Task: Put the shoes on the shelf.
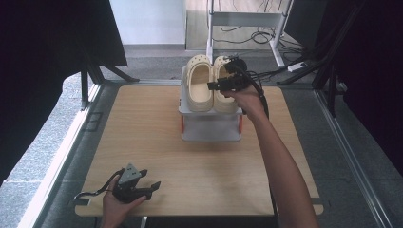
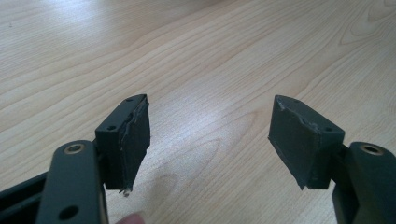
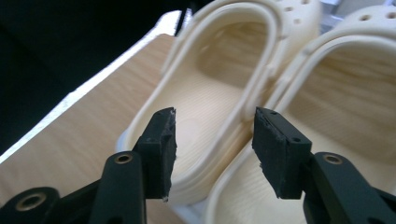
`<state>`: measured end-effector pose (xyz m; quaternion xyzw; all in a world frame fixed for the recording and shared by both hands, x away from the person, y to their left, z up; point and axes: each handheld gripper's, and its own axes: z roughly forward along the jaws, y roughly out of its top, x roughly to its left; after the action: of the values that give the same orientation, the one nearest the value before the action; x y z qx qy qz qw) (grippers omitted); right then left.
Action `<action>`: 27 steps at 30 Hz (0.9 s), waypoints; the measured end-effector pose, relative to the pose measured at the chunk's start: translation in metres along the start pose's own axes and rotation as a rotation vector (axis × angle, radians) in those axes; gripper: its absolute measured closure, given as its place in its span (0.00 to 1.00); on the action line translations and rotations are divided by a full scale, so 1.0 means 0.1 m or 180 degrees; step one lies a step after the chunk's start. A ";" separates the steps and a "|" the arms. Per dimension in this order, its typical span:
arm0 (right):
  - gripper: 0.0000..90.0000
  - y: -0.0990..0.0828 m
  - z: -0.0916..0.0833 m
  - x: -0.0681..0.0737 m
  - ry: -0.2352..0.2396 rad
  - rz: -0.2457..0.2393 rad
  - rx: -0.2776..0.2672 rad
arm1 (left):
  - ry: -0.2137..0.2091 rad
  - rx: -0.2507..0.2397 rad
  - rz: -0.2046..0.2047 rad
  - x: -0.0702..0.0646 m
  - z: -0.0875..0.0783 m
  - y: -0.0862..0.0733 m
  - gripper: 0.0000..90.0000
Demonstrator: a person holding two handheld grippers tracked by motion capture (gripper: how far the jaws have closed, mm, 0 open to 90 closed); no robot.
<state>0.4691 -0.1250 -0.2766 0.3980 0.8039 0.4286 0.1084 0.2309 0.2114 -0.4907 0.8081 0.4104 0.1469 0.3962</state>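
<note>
Nearest the person, the left gripper (image 1: pixel 151 187) rests low at the front left corner of the one light wooden table (image 1: pixel 142 137), held in the left hand (image 1: pixel 114 204). In the left gripper view its two black pads (image 2: pixel 133 140) stand wide apart with only bare wood grain between them, so this claw is released and holds nothing.

Farther back, at the middle of the table's far edge, stands one small grey two-tier rack with orange posts (image 1: pixel 210 128). On its top shelf sit two cream foam clogs side by side, touching along their inner rims: the left clog (image 1: pixel 199 85) and the right clog (image 1: pixel 223 97), toes pointing away.

The right gripper (image 1: pixel 213 86) reaches out over the rack, above the seam between the two clogs. In the right gripper view its jaws are parted, with the adjoining rims of the left clog (image 3: pixel 219 93) and right clog (image 3: pixel 345 107) just beyond the pads; neither pad presses on foam, so this claw is released too.
</note>
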 end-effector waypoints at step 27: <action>0.56 -0.84 -0.25 0.23 0.0611 -0.0349 -0.0247 | 0.0005 0.0015 0.0010 -0.01 0.02 0.00 0.33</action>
<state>0.3950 -0.1504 -0.3228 0.3061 0.8139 0.4890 0.0694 0.2314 0.2097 -0.4924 0.8095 0.4097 0.1472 0.3938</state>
